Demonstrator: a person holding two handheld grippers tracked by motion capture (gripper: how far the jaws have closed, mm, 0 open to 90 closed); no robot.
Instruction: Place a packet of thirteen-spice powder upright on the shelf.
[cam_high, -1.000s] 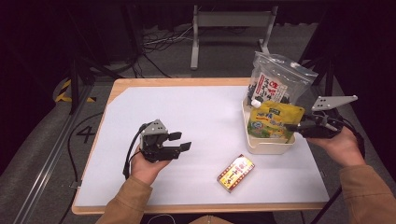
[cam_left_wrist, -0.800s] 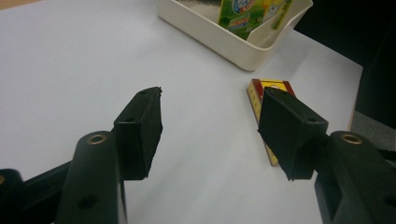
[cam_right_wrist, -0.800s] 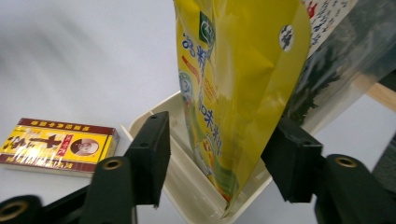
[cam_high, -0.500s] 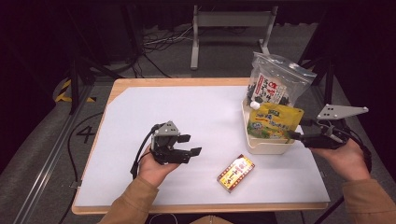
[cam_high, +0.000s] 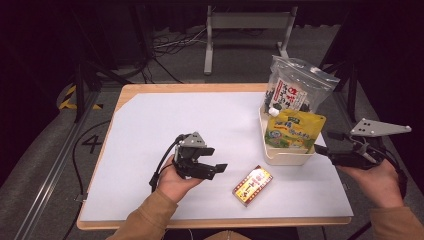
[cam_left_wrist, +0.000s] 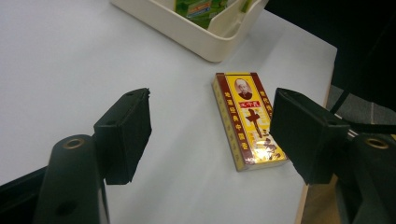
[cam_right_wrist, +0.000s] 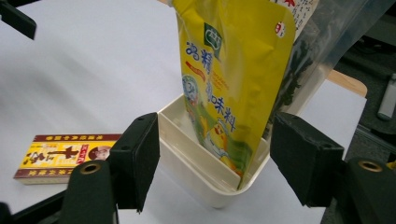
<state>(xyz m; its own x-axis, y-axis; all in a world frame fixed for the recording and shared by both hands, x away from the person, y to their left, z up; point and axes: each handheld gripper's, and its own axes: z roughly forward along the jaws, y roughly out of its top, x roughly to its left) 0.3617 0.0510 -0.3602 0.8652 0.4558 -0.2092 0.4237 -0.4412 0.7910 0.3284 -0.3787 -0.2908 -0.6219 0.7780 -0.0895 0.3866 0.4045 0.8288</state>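
A yellow and red box (cam_high: 253, 185) lies flat near the table's front edge. My left gripper (cam_high: 216, 160) hovers just left of it. Its jaws have just been opening and hold nothing; in the left gripper view (cam_left_wrist: 210, 107) the box (cam_left_wrist: 247, 119) lies ahead by the right-hand jaw. My right gripper (cam_high: 326, 142) is off the table's right side and points at the cream bin (cam_high: 285, 159). Its jaws have also just been opening. They frame the bin's end (cam_right_wrist: 196, 177) and the yellow pouch (cam_right_wrist: 229, 79) without touching either.
A clear bag of dark seaweed (cam_high: 295, 87) stands in the bin behind the pouch. White paper (cam_high: 165, 120) covers the wooden table. The table's right edge runs close under my right hand. Dark floor, cables and a metal stand lie beyond the far edge.
My left hand has slid to the right, closer to the box. My right hand has drawn back toward the near side, away from the bin. Both pairs of jaws stand wider.
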